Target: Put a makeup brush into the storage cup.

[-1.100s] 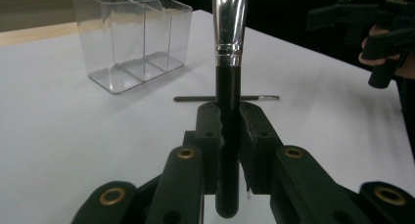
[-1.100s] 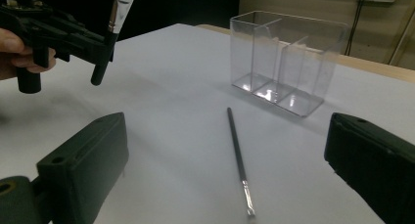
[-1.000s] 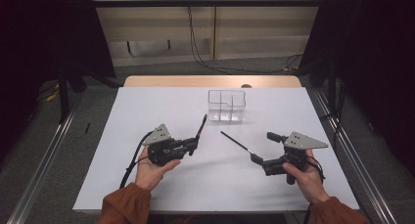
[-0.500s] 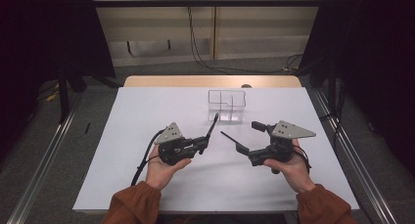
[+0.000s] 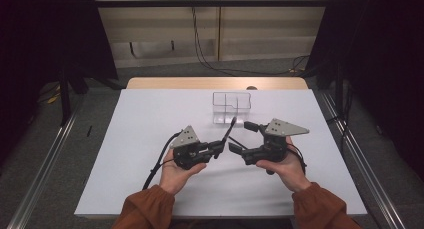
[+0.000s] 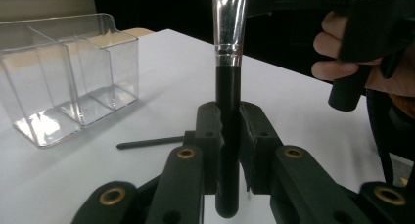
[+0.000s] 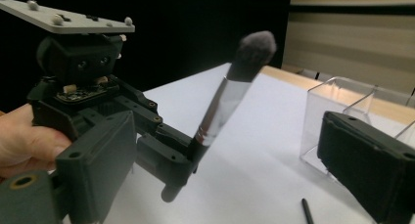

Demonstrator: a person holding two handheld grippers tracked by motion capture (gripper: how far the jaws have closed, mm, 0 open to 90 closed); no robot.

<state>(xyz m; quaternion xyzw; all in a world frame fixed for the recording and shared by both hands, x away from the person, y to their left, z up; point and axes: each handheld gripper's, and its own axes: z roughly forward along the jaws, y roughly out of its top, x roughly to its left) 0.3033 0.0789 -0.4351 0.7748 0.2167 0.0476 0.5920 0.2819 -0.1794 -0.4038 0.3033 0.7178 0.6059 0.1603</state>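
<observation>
Clamping the black handle of a makeup brush with a silver ferrule and dark bristle head [image 6: 229, 87], the left gripper [image 5: 220, 148] holds it tilted up off the white table [image 5: 150, 119], its bristles pointing toward one o'clock in the high view, where the clear plastic organizer box with compartments [image 5: 230, 107] stands. Just beside it at three o'clock, the right gripper [image 5: 242, 137] has its jaws spread wide with nothing between them, though they have just been closing a little. Lying on the table between the grippers and the box is a thin black stick [image 6: 149, 143].
</observation>
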